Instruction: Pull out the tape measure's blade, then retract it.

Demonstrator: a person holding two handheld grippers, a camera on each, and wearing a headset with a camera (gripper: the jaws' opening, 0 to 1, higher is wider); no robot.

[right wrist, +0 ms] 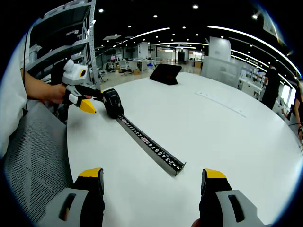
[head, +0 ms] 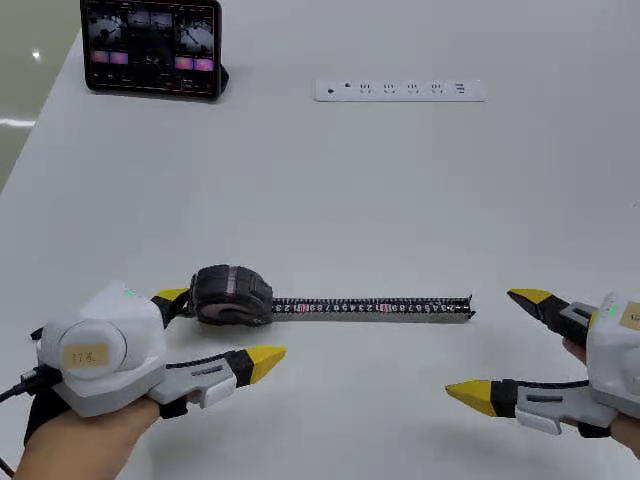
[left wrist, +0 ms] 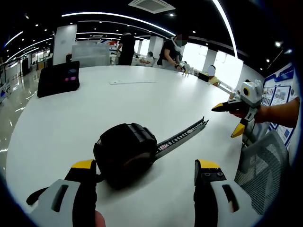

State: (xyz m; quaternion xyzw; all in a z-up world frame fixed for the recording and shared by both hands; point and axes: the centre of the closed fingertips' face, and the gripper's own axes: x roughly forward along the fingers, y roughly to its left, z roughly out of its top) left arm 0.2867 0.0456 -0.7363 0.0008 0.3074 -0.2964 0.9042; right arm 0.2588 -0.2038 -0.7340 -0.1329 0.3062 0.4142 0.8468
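A black tape measure lies on the white table with its blade pulled out to the right and lying flat. My left gripper is open, one yellow-tipped jaw on each side of the case, apart from it. In the left gripper view the case sits just ahead of the left gripper. My right gripper is open and holds nothing, a little right of the blade's end hook. In the right gripper view the hook lies just ahead of the right gripper.
A dark tablet stands at the table's far left, and a white power strip lies at the far centre. A grey mesh chair sits by the near edge. People stand far off in the room.
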